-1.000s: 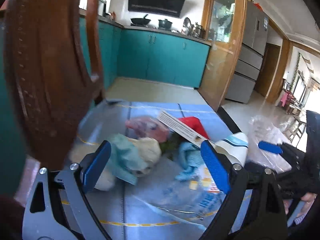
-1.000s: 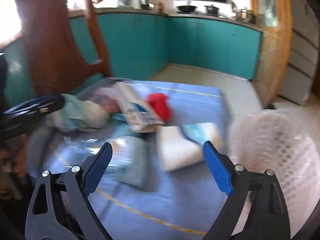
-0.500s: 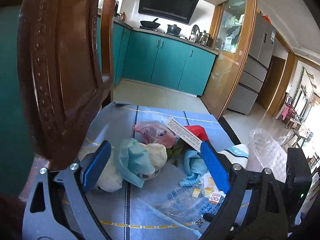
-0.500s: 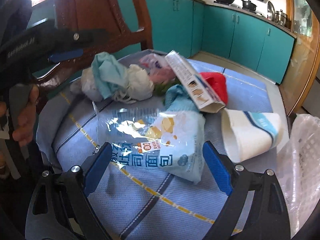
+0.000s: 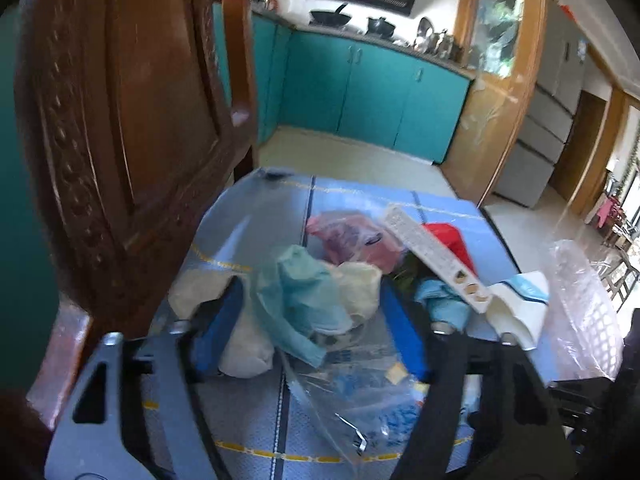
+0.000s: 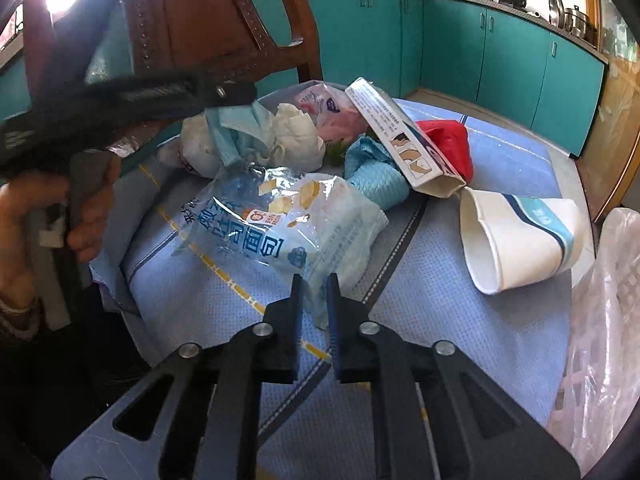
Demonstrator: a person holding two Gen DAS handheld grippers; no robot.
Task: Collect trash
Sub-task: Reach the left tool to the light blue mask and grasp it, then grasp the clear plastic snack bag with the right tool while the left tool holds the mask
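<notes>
Right tool [image 6: 313,294] clenched on bread bag [image 6: 288,216] edge; left tool [image 5: 316,328] closing around teal mask [image 5: 304,300].

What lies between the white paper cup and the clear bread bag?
Right wrist view: bare blue tablecloth separates the white paper cup from the clear bread bag.

Teal kitchen cabinets [image 5: 376,92], carved wooden chair [image 5: 120,128], pale tiled floor [image 5: 344,152], grey fridge [image 5: 548,120].
</notes>
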